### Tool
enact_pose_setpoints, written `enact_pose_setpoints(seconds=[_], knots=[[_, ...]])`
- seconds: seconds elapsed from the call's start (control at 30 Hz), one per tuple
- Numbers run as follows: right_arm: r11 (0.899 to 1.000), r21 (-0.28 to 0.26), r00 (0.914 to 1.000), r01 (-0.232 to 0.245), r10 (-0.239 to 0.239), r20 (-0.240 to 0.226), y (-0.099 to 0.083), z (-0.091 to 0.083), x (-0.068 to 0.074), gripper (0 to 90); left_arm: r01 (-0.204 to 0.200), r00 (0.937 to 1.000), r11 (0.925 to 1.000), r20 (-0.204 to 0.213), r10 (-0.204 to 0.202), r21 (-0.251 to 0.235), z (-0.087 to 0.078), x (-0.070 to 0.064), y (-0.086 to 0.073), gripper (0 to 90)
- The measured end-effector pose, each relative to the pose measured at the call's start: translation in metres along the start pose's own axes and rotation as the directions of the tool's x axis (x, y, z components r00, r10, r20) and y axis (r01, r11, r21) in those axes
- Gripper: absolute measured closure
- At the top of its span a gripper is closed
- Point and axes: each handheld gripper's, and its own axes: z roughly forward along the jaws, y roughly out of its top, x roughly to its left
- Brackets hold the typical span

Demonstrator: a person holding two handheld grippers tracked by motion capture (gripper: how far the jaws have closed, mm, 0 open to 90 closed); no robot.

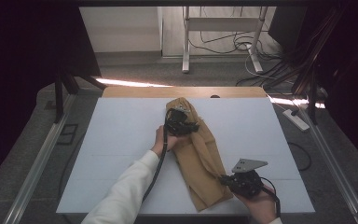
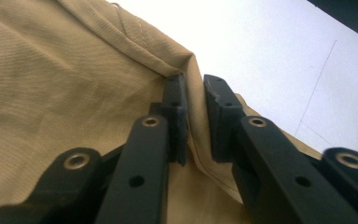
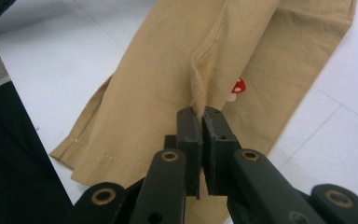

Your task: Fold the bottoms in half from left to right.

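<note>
Tan trousers [image 1: 200, 156] lie folded lengthwise on the white table [image 1: 116, 140], running from the upper centre of the high view down toward the lower right.

The left gripper [image 1: 179, 123] sits on the upper end of the cloth, near the centre of that frame, and hides the fabric beneath it. The left hand [image 1: 160, 140] shows just below and left of it, with a white sleeve [image 1: 126, 191] reaching to the bottom edge. In the left gripper view, the left gripper [image 2: 195, 105] has its jaws slightly apart with a raised ridge of the trousers [image 2: 65, 93] standing between them; whether the pads actually press the fold cannot be told from here.

The right gripper [image 1: 235, 179] is at the lower right of the high view, at the cloth's right edge, with its grey plate [image 1: 248, 164] above it and the right hand [image 1: 261, 205] cut off by the bottom edge. In the right gripper view, the right gripper [image 3: 202, 123] has its jaws pressed together on a pinched crease of the trousers [image 3: 168, 70]. A small red-and-white patch [image 3: 237, 88] sits just right of the crease, partly hidden by it and too small to make out. The stitched hem [image 3: 102, 158] lies at the lower left of that view.
</note>
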Motion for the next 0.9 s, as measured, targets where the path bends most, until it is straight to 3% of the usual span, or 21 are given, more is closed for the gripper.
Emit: enact_pose_setpoints(seconds=[0.03, 0.1, 0.17, 0.23, 0.37, 0.53, 0.8, 0.9], knots=[[1.0, 0.003, 1.0, -0.001, 0.001, 0.001, -0.001, 0.0, 0.0, 85.2, 0.0, 1.0, 1.0, -0.001, 0.0, -0.002, 0.001, 0.0, 0.0, 74.6], [1.0, 0.006, 1.0, 0.002, -0.002, 0.008, -0.002, 0.001, -0.001, 77.8, 0.003, 0.9999, 1.0, -0.013, -0.003, -0.004, 0.001, -0.002, 0.0, 56.2], [1.0, -0.001, 0.9993, -0.003, 0.003, 0.036, -0.003, 0.002, -0.002, 60.3, -0.005, 0.9998, 1.0, -0.02, 0.005, -0.001, 0.0, -0.004, 0.0, 42.6], [1.0, -0.019, 0.9973, -0.022, 0.023, 0.069, -0.001, 0.0, -0.003, 46.2, -0.013, 0.9994, 0.9998, -0.032, 0.013, -0.012, -0.004, -0.005, -0.002, 35.1], [0.997, -0.062, 0.9954, -0.041, 0.046, 0.084, 0.0, -0.006, -0.006, 38.4, -0.034, 0.9988, 0.9991, -0.036, 0.033, -0.024, -0.017, -0.006, -0.008, 32.4], [0.998, -0.049, 0.995, -0.026, 0.031, 0.095, 0.001, -0.003, -0.007, 37.7, -0.051, 0.9979, 0.9983, -0.04, 0.05, -0.027, -0.034, -0.005, -0.022, 32.7], [0.999, -0.038, 0.9985, -0.003, 0.005, 0.054, 0.009, 0.003, -0.008, 37.7, -0.069, 0.9963, 0.9976, -0.052, 0.069, -0.004, -0.058, -0.007, -0.046, 32.3], [1.0, -0.03, 0.9983, 0.005, -0.004, 0.058, 0.012, 0.004, -0.009, 37.7, -0.078, 0.9952, 0.997, -0.06, 0.078, 0.004, -0.066, -0.009, -0.054, 31.8]])
